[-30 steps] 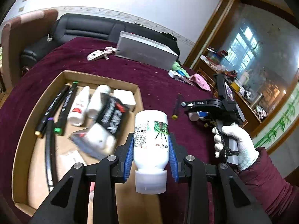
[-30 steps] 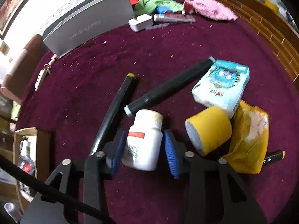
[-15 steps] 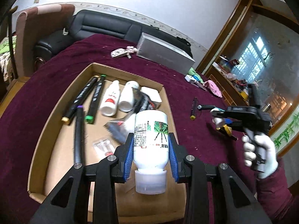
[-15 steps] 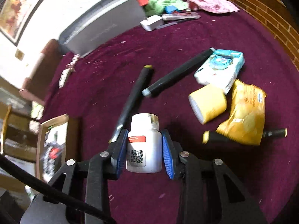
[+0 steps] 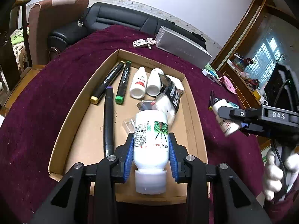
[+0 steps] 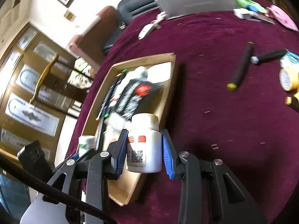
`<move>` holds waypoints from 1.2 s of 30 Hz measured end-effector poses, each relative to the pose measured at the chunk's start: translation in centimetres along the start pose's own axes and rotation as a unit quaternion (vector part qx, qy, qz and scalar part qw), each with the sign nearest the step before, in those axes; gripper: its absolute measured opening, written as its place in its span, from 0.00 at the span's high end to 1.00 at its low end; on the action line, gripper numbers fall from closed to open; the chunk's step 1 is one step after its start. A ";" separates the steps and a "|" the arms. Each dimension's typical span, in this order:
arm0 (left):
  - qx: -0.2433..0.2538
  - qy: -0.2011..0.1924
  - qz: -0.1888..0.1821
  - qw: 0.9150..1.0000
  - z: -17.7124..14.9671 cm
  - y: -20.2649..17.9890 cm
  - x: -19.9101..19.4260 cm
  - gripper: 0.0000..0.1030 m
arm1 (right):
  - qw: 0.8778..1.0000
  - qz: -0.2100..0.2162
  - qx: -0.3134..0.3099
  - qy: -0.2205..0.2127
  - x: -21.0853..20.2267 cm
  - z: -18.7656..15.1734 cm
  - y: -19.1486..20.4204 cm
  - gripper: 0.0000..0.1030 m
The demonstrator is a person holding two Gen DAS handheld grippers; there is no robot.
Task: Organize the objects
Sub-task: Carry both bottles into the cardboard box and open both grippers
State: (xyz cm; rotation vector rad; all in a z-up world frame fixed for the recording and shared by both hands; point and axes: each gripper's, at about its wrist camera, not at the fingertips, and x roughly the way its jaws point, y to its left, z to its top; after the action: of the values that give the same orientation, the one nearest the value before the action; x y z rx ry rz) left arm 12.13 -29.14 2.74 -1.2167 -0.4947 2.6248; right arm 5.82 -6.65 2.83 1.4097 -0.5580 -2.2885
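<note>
My left gripper [image 5: 151, 154] is shut on a white bottle with a printed label [image 5: 151, 140], cap toward the camera, held above the near end of the cardboard tray [image 5: 65, 123]. My right gripper [image 6: 143, 151] is shut on a small white pill bottle with a red mark and QR code [image 6: 144, 145], held over the tray's [image 6: 168, 93] right edge. This gripper and its bottle [image 5: 227, 123] also show in the left wrist view. The tray holds several markers [image 5: 109, 82], two small white bottles [image 5: 138, 84] and a black-and-white packet [image 5: 172, 95].
On the maroon tablecloth [image 6: 224, 130] lie two black markers [image 6: 241, 69], a yellow roll [image 6: 288, 78] and a blue packet at the right. A silver box [image 5: 183, 45] and keys [image 5: 142, 43] lie at the far side. A black sofa and chairs stand behind.
My right gripper lifted the pill bottle off the cloth and carried it left to the tray's edge. My left gripper drew back over the tray's near end with its bottle.
</note>
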 end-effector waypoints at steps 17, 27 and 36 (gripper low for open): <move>0.002 0.015 0.021 1.000 -0.3 2.1 1.0 0.72 | 0.996 -0.014 -0.061 0.070 6.4 -3.2 4.8 0.68; -0.002 0.008 0.009 1.000 -0.3 2.4 0.9 0.71 | 0.994 -0.029 -0.067 0.079 7.5 -3.7 4.8 0.68; -0.046 -0.025 -0.020 0.998 0.4 4.1 -1.2 0.60 | 0.995 -0.035 -0.064 0.074 7.4 -3.6 4.8 0.64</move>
State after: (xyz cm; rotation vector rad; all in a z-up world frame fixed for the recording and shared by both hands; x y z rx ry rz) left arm 12.39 -33.39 2.20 -1.1585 -0.6490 2.6309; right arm 6.52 -14.98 -1.67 1.5428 -0.3152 -2.2065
